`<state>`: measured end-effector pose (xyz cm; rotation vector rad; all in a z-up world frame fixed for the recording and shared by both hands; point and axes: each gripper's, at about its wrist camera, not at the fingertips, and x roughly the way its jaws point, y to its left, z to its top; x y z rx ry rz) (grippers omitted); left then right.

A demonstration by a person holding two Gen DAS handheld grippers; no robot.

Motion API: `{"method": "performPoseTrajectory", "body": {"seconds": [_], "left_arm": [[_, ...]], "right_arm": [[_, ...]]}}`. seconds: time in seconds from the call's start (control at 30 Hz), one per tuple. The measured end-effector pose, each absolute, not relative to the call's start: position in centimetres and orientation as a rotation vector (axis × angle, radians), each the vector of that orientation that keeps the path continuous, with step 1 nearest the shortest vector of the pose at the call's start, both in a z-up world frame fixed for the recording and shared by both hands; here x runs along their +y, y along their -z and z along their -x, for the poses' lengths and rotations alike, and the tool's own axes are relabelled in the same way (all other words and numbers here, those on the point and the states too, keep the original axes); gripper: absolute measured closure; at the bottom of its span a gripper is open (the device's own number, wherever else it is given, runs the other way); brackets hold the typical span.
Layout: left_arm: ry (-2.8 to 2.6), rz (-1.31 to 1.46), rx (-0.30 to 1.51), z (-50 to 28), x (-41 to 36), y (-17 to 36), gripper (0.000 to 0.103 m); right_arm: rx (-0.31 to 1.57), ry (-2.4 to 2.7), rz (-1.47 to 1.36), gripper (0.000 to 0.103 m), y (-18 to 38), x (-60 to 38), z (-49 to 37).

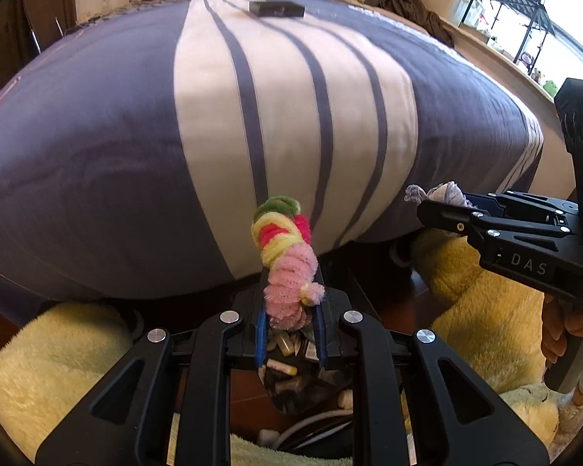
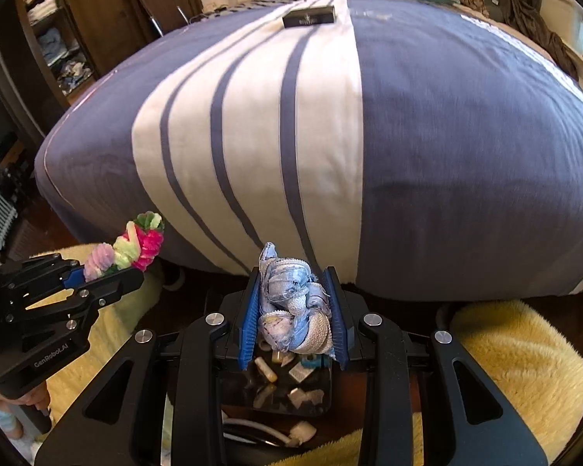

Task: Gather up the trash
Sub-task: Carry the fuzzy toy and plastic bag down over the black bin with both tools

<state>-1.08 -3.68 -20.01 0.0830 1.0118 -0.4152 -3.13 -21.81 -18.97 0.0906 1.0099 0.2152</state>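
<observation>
My left gripper (image 1: 289, 303) is shut on a twisted bundle of fuzzy pipe cleaners (image 1: 287, 256), pink, yellow, red and green, which sticks up past the fingertips. In the right wrist view the same bundle (image 2: 136, 246) shows at the left. My right gripper (image 2: 295, 310) is shut on a crumpled wad of pale blue and white fabric scraps (image 2: 291, 299), also seen in the left wrist view as a wad (image 1: 439, 194) at the right. Both grippers hang over a dark bin (image 2: 291, 392) on the floor that holds several small bits of trash.
A bed with a blue and white striped cover (image 1: 252, 116) fills the view ahead. A black box (image 1: 278, 9) lies far up on it. A fluffy yellow rug (image 2: 524, 369) lies around the bin. White cables (image 2: 260, 431) lie beside the bin. A wooden wardrobe (image 2: 58, 39) stands at the left.
</observation>
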Motion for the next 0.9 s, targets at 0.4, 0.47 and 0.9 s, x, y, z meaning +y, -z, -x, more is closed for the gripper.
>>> {"method": "performPoseTrajectory", "body": {"seconds": [0.4,0.47,0.9], "left_arm": [[0.436,-0.081,1.129,1.5,-4.7,24.5,0.086],[0.435,-0.077,1.147,1.6,-4.6,25.3,0.086],[0.474,-0.034,1.272,1.5,-4.6,28.9,0.086]], "right_arm": [[1.084,-0.214,-0.098,0.071,21.9,-21.5,3.0],[1.098,-0.213,-0.097,0.071,22.4,-21.4,3.0],[1.192,-0.251,-0.134,0.071,25.0,-21.3,2.3]]}}
